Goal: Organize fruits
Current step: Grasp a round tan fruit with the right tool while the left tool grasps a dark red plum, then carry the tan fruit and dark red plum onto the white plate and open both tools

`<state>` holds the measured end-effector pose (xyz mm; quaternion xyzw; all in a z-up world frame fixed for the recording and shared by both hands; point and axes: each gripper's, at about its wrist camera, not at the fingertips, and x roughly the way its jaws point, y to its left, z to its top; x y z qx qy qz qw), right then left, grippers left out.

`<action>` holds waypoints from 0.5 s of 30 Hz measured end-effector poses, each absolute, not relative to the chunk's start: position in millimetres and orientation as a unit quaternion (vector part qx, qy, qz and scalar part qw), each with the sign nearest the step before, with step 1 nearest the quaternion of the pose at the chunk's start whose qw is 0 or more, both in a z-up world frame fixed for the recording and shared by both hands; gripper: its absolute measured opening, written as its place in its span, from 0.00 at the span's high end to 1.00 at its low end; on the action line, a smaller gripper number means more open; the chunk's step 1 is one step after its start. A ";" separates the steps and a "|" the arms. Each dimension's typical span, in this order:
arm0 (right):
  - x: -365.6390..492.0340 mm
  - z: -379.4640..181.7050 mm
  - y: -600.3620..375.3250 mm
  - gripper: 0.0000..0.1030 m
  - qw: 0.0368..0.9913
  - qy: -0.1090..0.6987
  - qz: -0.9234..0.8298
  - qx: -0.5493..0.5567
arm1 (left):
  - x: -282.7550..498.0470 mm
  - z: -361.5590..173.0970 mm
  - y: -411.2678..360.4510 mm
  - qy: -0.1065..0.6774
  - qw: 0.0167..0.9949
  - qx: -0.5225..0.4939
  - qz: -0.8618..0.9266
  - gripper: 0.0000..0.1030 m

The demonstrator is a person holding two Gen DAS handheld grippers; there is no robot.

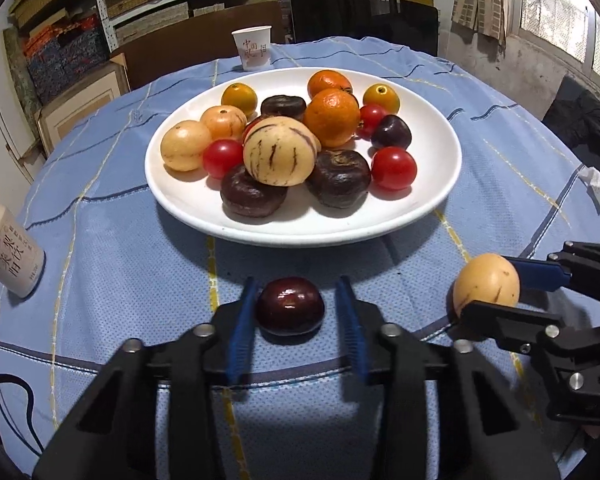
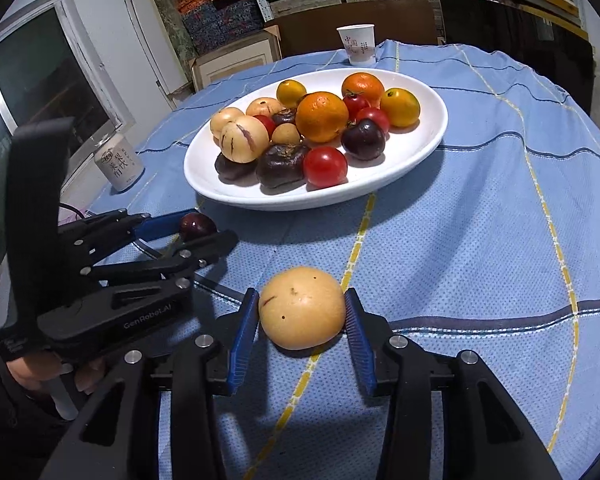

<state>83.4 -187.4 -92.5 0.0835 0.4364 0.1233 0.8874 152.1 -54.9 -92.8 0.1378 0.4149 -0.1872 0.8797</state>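
On the blue tablecloth (image 1: 112, 240), near the table's front edge, two fruits sit between gripper fingers, short of the white plate (image 1: 172, 200).

Left gripper (image 1: 296, 306) straddles a dark red plum (image 1: 290, 305) resting on the cloth, its blue pads a little clear of the fruit on each side, so the jaws stand open. Right gripper (image 2: 302, 314) frames a pale yellow melon-like fruit (image 2: 302, 312) with its pads at the fruit's flanks; firm pinch or bare touch cannot be told. Both fruits lie just before the plate's near rim, the plum left of the yellow one. Heaped on the plate, at the table's middle, are oranges (image 1: 332, 118), red tomatoes (image 1: 393, 168), dark fruits and striped yellow ones. A paper cup (image 1: 252, 48) stands at the far edge, a can (image 1: 10, 258) near the left edge.
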 end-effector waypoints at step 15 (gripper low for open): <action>82.9 -94.5 -167.5 0.41 0.889 0.454 0.065 -0.004 | 153.9 -93.1 -39.1 0.427 0.875 0.092 -0.207 0.69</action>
